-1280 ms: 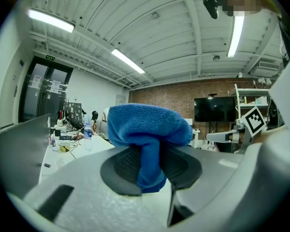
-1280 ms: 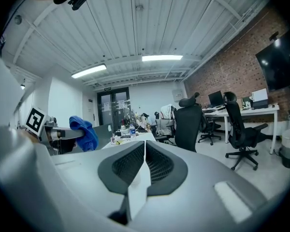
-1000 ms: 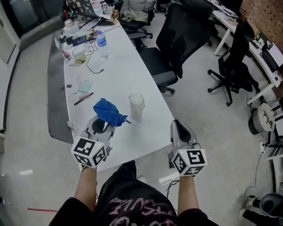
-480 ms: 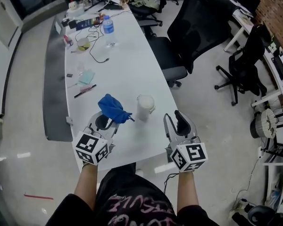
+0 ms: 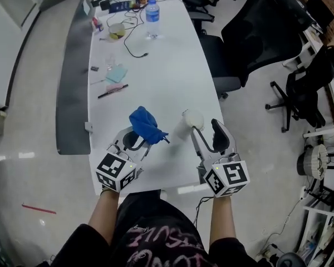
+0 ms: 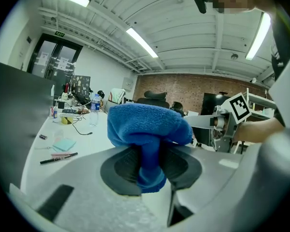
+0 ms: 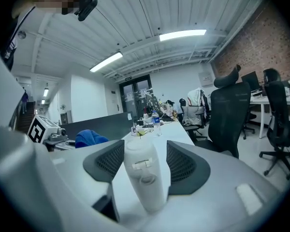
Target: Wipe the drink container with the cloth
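— What do we record for the tongs?

— We find the left tongs [image 5: 136, 141] clamped on the blue cloth [image 5: 146, 124], which bunches up above their tips, over the near end of the desk [image 5: 167, 65]. The right tongs [image 5: 205, 129] have just been opening. Their jaws stand wide with the white drink container [image 7: 144, 178] upright between them, and a gap shows at the pad on the right.

— And where does the container stand against the edges?

— We place it near the desk's right-hand edge, close to the near corner and just beside the cloth. Both tongs reach in over the near edge.

— What room do we have to move?

— We note a bare stretch of desk beyond the cloth and the container. Past it lie a pen [image 5: 112, 91] by the left edge, a cable [image 5: 134, 49], and a water bottle [image 5: 151, 13] at the far end, all well apart from the tongs. Off the right edge, open floor lies beside the container. A black office chair [image 5: 256, 32] stands further along that side.
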The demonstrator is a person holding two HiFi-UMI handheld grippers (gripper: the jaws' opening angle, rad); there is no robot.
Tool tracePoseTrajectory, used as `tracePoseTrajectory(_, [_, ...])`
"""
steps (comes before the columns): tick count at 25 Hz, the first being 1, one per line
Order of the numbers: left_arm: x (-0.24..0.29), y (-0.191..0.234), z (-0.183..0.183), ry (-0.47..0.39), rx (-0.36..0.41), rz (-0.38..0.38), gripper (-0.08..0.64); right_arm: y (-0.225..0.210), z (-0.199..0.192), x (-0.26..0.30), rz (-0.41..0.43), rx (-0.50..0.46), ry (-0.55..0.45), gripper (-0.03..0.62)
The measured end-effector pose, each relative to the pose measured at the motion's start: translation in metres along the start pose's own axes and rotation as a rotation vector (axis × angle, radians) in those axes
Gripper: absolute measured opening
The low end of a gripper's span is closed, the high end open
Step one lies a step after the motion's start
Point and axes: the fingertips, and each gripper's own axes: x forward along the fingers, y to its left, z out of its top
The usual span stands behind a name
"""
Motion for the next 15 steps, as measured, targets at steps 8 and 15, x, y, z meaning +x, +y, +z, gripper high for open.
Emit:
tracePoseTrajectory(8, [0.001, 0.005, -0.011, 0.012, -0.031, -0.002, 0.097, 0.007, -0.002, 0.019, 0.044, -0.005, 0.023, 0.282])
tracePoseTrajectory(15, [-0.001, 0.004, -0.011, 0.023, -0.032, -0.004, 0.097, 0.008, -0.004, 0.023, 0.043, -0.002, 0.038, 0.275])
